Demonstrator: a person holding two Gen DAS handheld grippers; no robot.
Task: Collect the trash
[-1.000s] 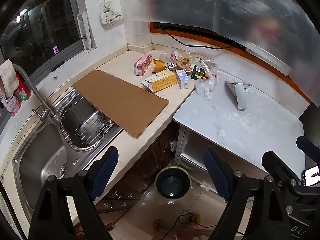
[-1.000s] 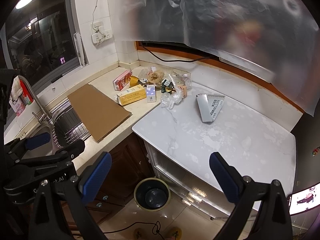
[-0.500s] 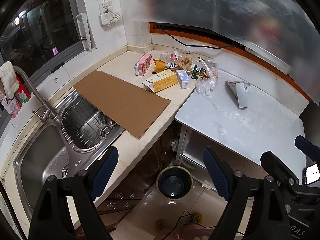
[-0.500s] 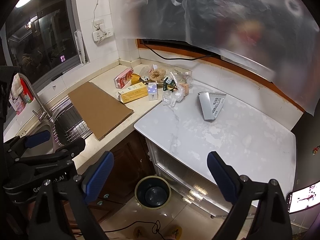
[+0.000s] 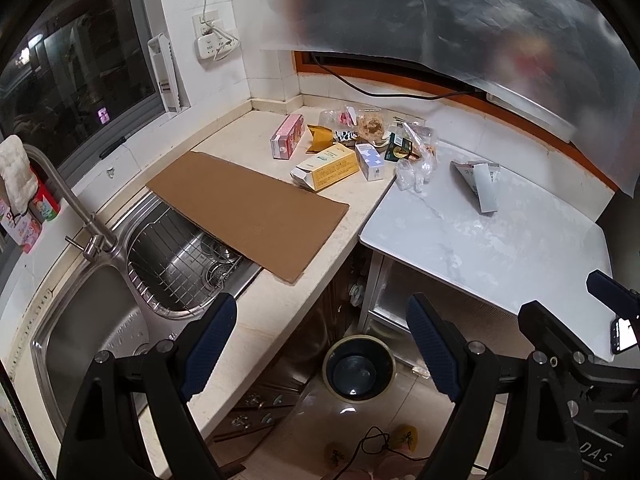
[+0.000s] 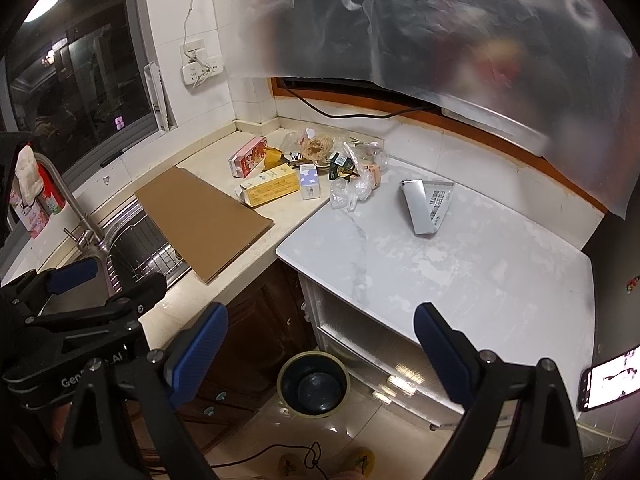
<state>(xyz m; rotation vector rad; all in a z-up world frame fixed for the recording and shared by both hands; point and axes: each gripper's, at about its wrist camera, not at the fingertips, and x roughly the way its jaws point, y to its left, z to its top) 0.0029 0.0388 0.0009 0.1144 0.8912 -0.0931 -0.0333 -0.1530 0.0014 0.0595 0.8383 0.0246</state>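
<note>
Both the left gripper (image 5: 320,340) and right gripper (image 6: 320,344) are hanging with fingers spread apart, gripping nothing, while the trash pile (image 6: 316,168) is lying in the counter (image 6: 256,248) corner, well apart

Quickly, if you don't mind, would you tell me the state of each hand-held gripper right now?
Left hand-held gripper: open, holding nothing.
Right hand-held gripper: open, holding nothing.
</note>
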